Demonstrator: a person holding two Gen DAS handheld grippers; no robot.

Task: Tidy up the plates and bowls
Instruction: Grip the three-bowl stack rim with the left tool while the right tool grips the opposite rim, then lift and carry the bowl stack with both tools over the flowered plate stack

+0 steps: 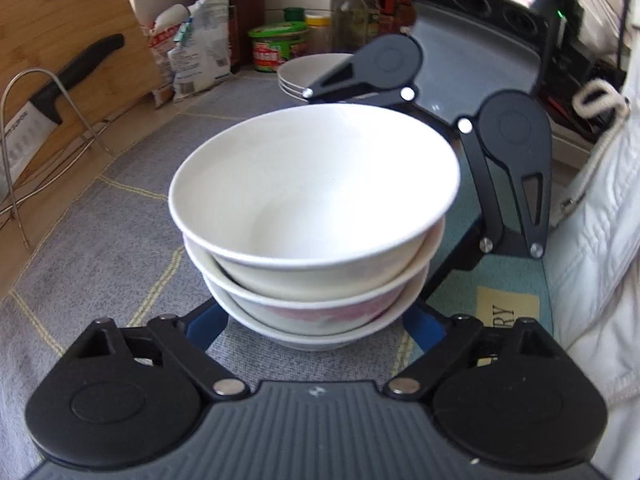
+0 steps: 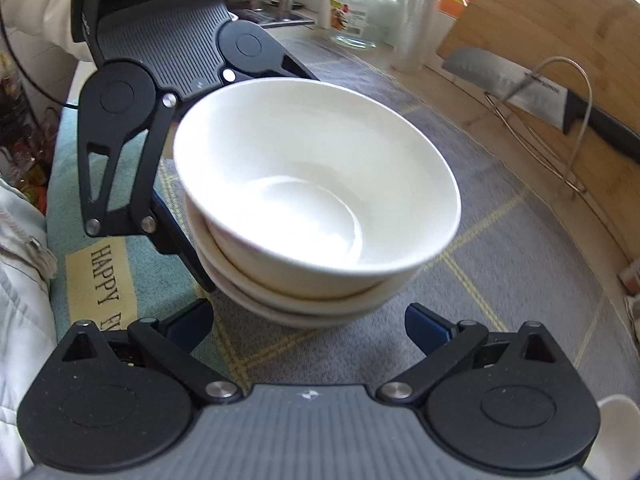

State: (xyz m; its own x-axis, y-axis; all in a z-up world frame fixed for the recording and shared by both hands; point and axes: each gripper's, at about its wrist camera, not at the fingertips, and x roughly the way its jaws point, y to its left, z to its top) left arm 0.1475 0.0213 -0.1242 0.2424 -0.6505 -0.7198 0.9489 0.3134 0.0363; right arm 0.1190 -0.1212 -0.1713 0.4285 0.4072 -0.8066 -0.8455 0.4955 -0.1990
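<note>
A stack of three white bowls (image 1: 312,208) stands on the grey cloth; it also shows in the right wrist view (image 2: 316,208). The middle bowl has a red pattern. My left gripper (image 1: 316,320) is open, its blue fingers on either side of the stack's base. My right gripper (image 2: 308,320) is open in front of the stack from the opposite side, fingers apart from the bowls. Each gripper shows in the other's view: the right one (image 1: 472,128), the left one (image 2: 160,128). A stack of white plates (image 1: 308,76) sits behind.
A knife (image 1: 52,92) rests in a wire rack (image 1: 48,136) against a wooden board (image 1: 72,20). Bottles, a jar (image 1: 278,46) and a bag (image 1: 192,48) stand at the back. A glass jar (image 2: 360,12) stands by the board. A teal mat (image 2: 100,280) lies beside the grey cloth (image 1: 100,232).
</note>
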